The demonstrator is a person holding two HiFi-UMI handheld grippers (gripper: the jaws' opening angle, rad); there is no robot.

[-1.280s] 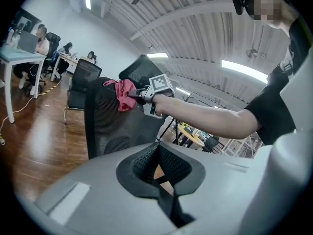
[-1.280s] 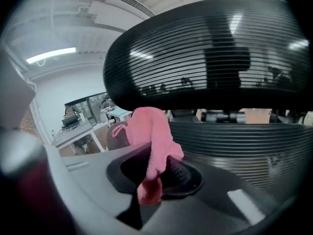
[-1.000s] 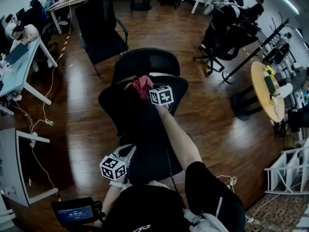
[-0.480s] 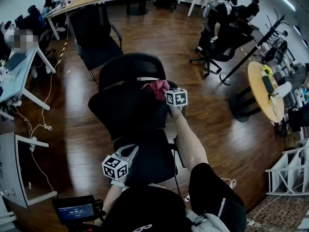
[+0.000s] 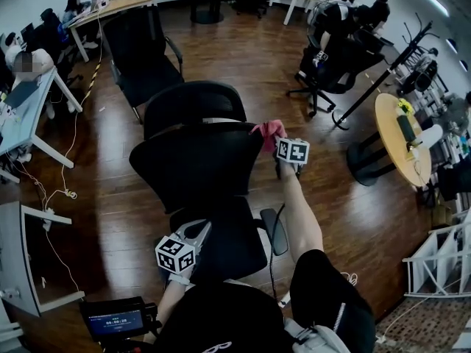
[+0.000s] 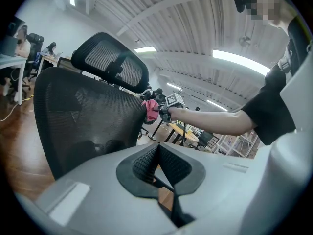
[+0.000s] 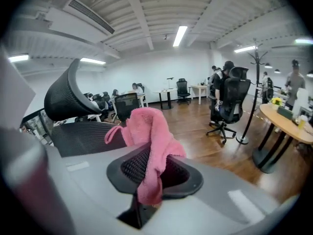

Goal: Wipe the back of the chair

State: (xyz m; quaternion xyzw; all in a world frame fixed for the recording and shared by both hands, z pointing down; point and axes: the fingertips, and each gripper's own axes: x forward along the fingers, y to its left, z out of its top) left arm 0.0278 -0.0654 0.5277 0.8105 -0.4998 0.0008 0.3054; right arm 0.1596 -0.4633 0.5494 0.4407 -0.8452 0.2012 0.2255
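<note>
The black mesh office chair stands in front of me, its back [image 5: 193,165] under a curved headrest [image 5: 194,100]. My right gripper [image 5: 274,137] is shut on a pink cloth [image 5: 267,130], held at the upper right edge of the back. In the right gripper view the pink cloth [image 7: 149,141] hangs out of the closed jaws of the right gripper [image 7: 151,173], with the chair back [image 7: 83,133] to its left. My left gripper [image 5: 196,230] stays low over the seat [image 5: 228,245], shut and empty. From the left gripper [image 6: 157,166] I see the back [image 6: 83,116] and the cloth [image 6: 150,110].
A second black chair [image 5: 143,50] stands beyond, and more chairs [image 5: 335,50] sit at the right by a coat stand [image 5: 383,72]. A round wooden table [image 5: 401,134] is far right. Desks [image 5: 29,98] with seated people line the left. Cables [image 5: 62,190] trail on the floor.
My right gripper has swept the pink cloth to the right along the top of the chair back, from its middle to its right edge. The left gripper has stayed put.
</note>
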